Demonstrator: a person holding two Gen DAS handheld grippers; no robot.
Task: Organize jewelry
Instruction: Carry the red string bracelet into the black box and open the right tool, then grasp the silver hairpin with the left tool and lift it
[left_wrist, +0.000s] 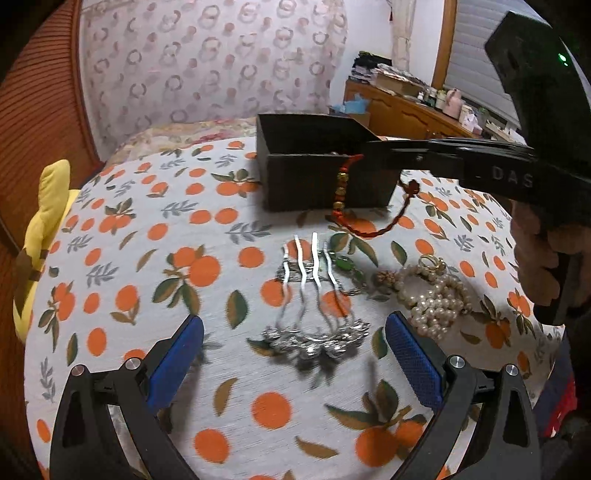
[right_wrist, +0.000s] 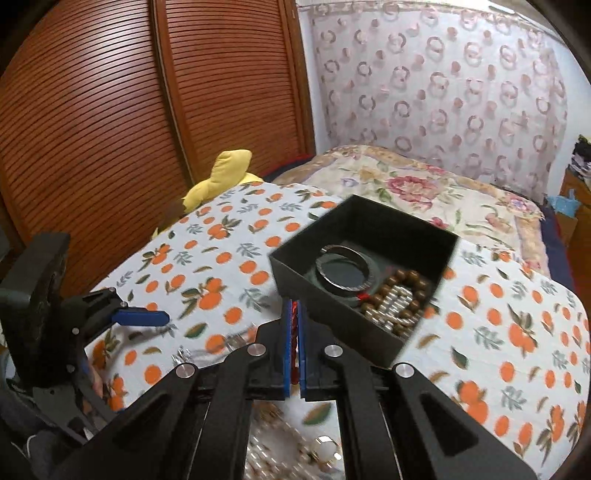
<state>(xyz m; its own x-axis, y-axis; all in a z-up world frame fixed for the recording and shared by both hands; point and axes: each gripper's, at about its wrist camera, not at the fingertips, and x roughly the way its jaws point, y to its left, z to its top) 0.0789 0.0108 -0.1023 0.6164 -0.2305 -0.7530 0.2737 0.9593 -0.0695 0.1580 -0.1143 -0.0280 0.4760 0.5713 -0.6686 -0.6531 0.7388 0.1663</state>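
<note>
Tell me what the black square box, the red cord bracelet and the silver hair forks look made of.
Black square box: likely matte cardboard or plastic; flat, dull walls. Red cord bracelet: braided thread with shiny gold-coloured beads, hanging limp. Silver hair forks: probably polished metal; bright glints along wavy prongs.

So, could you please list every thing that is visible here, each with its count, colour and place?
black box: one, black, far part of the cloth, open.
bangle: one, silver, inside the box.
bead bracelets: count unclear, brown and silver, inside the box.
red cord bracelet: one, red with gold beads, hanging from the right tongs.
hairpins: several, silver, middle of the cloth.
pearl strands: a pile, cream, right of the hairpins.
plush toy: one, yellow, left edge.
tablecloth: one, white with oranges.
left tongs: open, above the hairpins.
right tongs: shut on the cord.
</note>
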